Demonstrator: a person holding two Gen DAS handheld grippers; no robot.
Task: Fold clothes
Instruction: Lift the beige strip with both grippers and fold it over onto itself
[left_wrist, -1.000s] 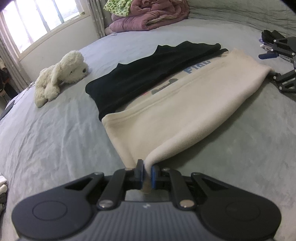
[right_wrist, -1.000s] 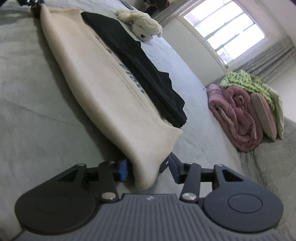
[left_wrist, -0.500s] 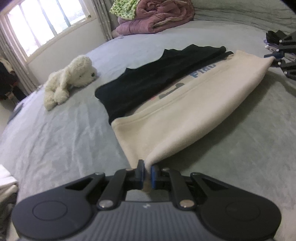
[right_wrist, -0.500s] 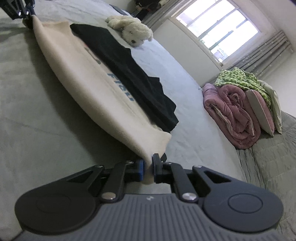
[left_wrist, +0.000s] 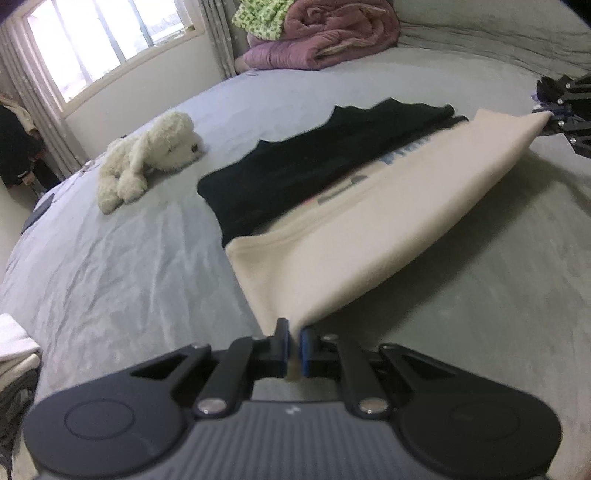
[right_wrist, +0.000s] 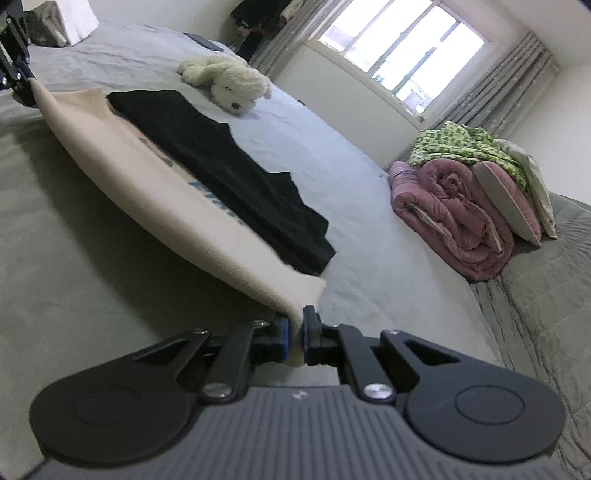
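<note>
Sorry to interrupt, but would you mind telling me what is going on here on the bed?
A person is folding clothes with two hand-held grippers. The left hand-held gripper is shut on one corner of a cream fleece garment with blue lettering, and the right hand-held gripper is shut on the corner at the other end. That edge is raised off the grey bedspread, while a black garment lies on the cream one's far part.

Grey bed sheet (left_wrist: 110, 280) covering bed, lying wrinkled. White plush dog (left_wrist: 147, 158) lying on sheet near window (left_wrist: 99, 44) side. Pink quilt (right_wrist: 454, 210) sitting rolled at far end, green patterned blanket (right_wrist: 465, 144) lying on top, pillow (right_wrist: 509, 206) leaning against it. Grey curtains (right_wrist: 517, 74) hanging beside window. Dark flat device (right_wrist: 203, 40) lying at bed edge.
</note>
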